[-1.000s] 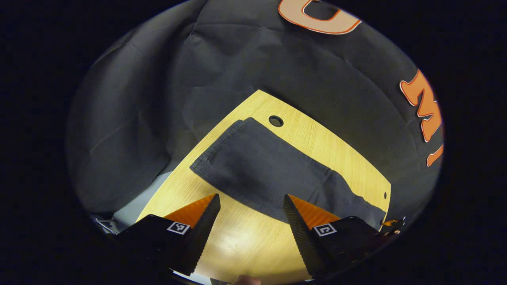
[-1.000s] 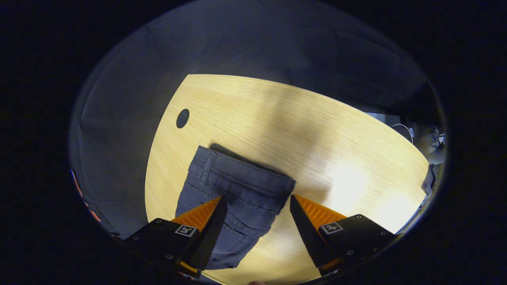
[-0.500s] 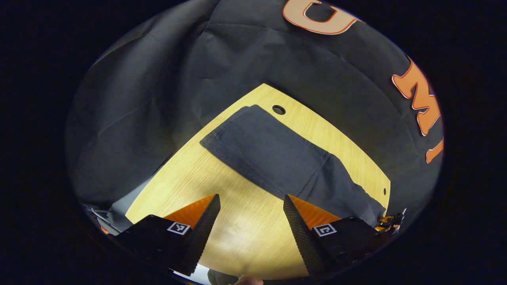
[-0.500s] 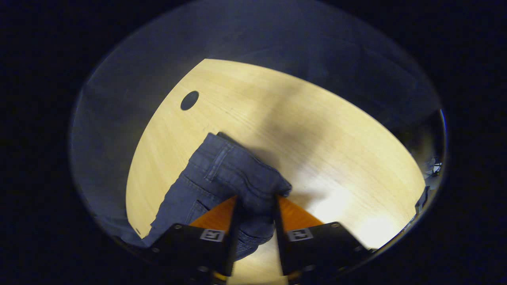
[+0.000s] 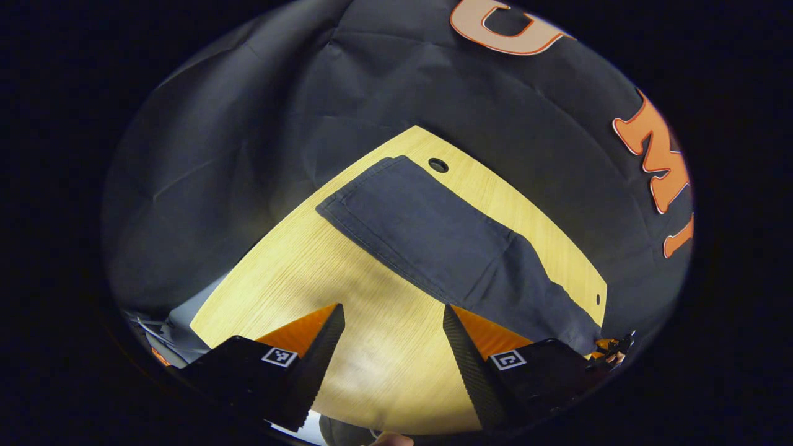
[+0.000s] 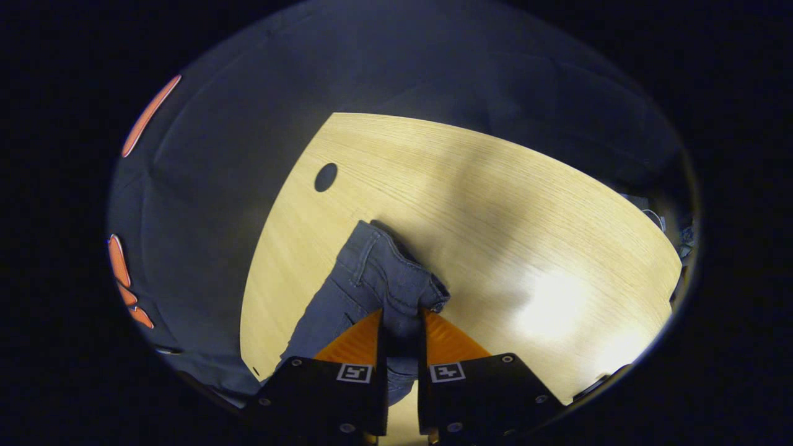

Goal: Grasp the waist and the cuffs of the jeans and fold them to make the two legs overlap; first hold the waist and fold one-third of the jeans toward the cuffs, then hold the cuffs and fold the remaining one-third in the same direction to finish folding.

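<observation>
The dark jeans (image 5: 446,248) lie flat on the wooden table (image 5: 322,272) with their legs overlapped, the cuffs toward the far corner in the left gripper view. My left gripper (image 5: 393,325) hovers open above bare wood, just short of the near edge of the legs. In the right gripper view the waist of the jeans (image 6: 387,279) is bunched up and raised off the table, with a belt loop showing. My right gripper (image 6: 403,316) is shut on that waistband. The other gripper (image 5: 610,350) shows small at the jeans' far right end.
A round cable hole (image 5: 438,165) sits in the table beside the cuffs; another such cable hole (image 6: 325,177) lies beyond the waist. A small hole (image 5: 598,299) marks the table's right edge. Black cloth hangs behind the table. Bright bare wood (image 6: 557,248) spreads right of the waist.
My right gripper went from open over the waist to shut on it and has lifted it, bunching the fabric. My left gripper stayed open and drew back slightly from the legs.
</observation>
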Motion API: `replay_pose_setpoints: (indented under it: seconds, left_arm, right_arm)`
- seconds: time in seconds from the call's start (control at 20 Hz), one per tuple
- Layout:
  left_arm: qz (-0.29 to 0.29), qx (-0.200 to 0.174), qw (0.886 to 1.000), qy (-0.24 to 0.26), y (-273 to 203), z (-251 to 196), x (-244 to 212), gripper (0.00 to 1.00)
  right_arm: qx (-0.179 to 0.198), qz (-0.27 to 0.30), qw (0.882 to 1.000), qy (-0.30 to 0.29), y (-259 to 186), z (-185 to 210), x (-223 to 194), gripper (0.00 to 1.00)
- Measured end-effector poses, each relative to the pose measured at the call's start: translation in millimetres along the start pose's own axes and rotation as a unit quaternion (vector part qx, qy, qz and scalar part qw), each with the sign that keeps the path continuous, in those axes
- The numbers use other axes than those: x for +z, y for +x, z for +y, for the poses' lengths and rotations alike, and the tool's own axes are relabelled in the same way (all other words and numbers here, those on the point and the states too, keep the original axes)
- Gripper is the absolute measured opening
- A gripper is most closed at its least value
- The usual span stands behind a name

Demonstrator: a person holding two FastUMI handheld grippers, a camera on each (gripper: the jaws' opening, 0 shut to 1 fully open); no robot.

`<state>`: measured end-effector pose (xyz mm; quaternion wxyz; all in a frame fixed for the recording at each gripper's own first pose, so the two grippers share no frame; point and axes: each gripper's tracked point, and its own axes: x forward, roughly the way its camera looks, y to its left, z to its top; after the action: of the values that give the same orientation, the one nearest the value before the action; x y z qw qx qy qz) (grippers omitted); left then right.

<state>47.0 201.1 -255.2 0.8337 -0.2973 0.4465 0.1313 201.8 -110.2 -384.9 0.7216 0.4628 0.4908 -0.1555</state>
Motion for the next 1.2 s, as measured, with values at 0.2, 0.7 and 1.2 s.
replay_pose_setpoints:
  seconds: [0.2, 0.7, 1.2]
  left_arm:
    - [-0.001, -0.018, 1.000, 0.007, -5.1, -4.1, 6.5, 0.97]
    - [0.015, -0.057, 0.998, 0.003, -12.4, -7.5, 6.9, 0.97]
    - [0.027, -0.071, 0.997, 0.004, -0.5, -0.8, 11.0, 0.98]
  right_arm:
    - [0.051, -0.024, 0.998, -0.017, -31.0, 38.1, -5.0, 0.19]
    - [0.127, -0.045, 0.990, -0.043, -93.4, 118.7, -53.2, 0.19]
    - [0.160, -0.002, 0.982, -0.103, -97.0, 194.4, -142.4, 0.19]
